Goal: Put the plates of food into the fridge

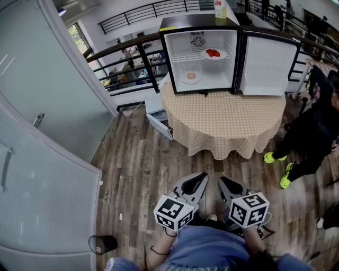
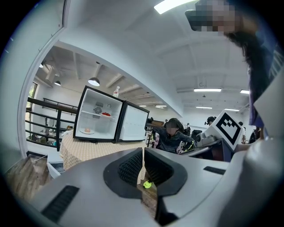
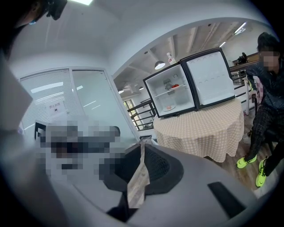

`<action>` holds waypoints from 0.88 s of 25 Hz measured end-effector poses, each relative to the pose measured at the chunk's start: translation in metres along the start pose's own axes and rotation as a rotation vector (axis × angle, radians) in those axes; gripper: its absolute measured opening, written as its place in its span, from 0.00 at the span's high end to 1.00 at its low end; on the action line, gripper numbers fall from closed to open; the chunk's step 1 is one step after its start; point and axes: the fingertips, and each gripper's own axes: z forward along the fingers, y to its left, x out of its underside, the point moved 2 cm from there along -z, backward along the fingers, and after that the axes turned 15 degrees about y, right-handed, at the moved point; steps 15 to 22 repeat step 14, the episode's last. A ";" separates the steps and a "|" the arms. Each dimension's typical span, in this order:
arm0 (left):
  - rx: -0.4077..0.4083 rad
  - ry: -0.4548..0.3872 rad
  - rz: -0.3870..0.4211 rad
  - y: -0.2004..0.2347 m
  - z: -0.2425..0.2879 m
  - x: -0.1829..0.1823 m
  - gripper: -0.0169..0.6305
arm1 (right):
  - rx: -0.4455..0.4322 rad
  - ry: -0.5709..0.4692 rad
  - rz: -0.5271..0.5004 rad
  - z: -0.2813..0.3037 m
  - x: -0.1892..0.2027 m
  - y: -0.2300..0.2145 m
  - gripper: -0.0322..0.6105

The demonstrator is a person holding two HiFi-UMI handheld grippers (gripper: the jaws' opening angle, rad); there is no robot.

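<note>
The small fridge [image 1: 200, 53] stands open on a round table [image 1: 225, 119] with a checked cloth, its door [image 1: 267, 66] swung out to the right. A plate of red food [image 1: 213, 53] lies on its upper shelf, and a plate with a pale round food [image 1: 191, 77] lies on its floor. Both plates also show in the left gripper view [image 2: 106, 114] [image 2: 87, 131] and in the right gripper view [image 3: 175, 86] [image 3: 169, 107]. My left gripper [image 1: 202, 177] and right gripper [image 1: 223, 181] hang low near my body, well short of the table. Both are shut and hold nothing.
A bottle [image 1: 220, 9] stands on top of the fridge. A person in black with yellow-green shoes [image 1: 312, 132] crouches right of the table. A white box [image 1: 159, 119] sits by the table's left side. A glass partition [image 1: 47, 95] runs along the left, with a railing [image 1: 127, 58] behind.
</note>
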 end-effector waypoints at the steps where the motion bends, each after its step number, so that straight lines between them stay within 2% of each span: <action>1: 0.001 0.003 0.001 -0.001 0.000 0.001 0.95 | 0.000 0.001 0.000 0.000 0.001 0.000 0.89; 22: -0.008 0.008 0.006 -0.006 -0.001 0.002 0.95 | 0.012 -0.007 0.004 -0.006 0.003 -0.009 0.89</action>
